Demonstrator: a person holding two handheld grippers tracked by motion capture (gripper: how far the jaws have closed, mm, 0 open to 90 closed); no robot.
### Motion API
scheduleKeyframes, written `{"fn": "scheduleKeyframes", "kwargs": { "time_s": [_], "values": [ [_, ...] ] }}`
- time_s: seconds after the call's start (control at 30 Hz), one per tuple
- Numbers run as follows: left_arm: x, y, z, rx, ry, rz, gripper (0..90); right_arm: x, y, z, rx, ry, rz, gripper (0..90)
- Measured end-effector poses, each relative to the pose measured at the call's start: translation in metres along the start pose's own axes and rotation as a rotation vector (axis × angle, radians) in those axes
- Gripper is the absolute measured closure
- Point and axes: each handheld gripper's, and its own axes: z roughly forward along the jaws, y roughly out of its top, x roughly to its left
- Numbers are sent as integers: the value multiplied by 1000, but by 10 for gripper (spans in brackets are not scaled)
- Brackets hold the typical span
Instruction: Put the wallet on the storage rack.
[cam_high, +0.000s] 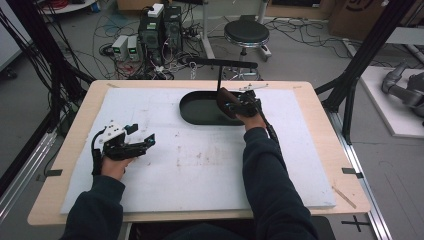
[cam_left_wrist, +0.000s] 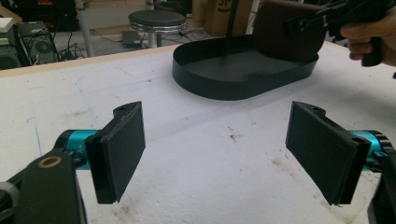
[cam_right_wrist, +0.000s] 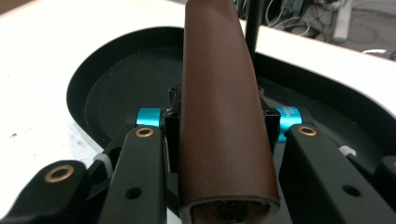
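Brown case (cam_right_wrist: 224, 116) clamped between right gripper (cam_right_wrist: 219, 123) fingers (cam_right_wrist: 170, 135), above tray (cam_right_wrist: 116, 79).

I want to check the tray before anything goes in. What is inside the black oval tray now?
The black oval tray shows a bare dark floor. The right gripper holds a brown leather case above its right end; the floor under the case is covered.

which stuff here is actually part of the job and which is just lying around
In use:
- brown case, clamped in the right hand-held gripper above the tray
- black oval tray on the white board
- left hand-held gripper, open and holding nothing, over the white board

Just lying about:
- stool behind the table
- computer towers and cables on the floor
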Motion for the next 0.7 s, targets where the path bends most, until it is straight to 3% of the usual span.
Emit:
{"fn": "scheduleKeyframes", "kwargs": {
  "time_s": [0.17,0.2,0.33,0.43,0.5,0.53,0.57,0.67,0.7],
  "values": [
    [0,0,0,3,-4,5,198,4,0,15,22,17,7,650],
    [0,0,0,1,-3,0,198,4,-2,21,30,23,33,647],
    [0,0,-1,-1,-2,-3,198,0,-3,25,51,13,57,617],
    [0,0,-1,2,-2,-1,198,-3,-2,20,21,-44,71,471],
    [0,0,-1,-1,0,-4,198,-6,0,15,10,-92,59,424],
    [0,0,-2,-1,0,-5,198,-9,2,10,11,-143,33,395],
    [0,0,-2,-2,2,-4,198,-9,2,10,11,-143,33,395],
    [0,0,-2,-5,4,-5,201,-16,2,-1,38,-232,28,381],
    [0,0,-2,-4,3,-7,201,-16,2,-1,38,-232,28,381]
  ]
}}
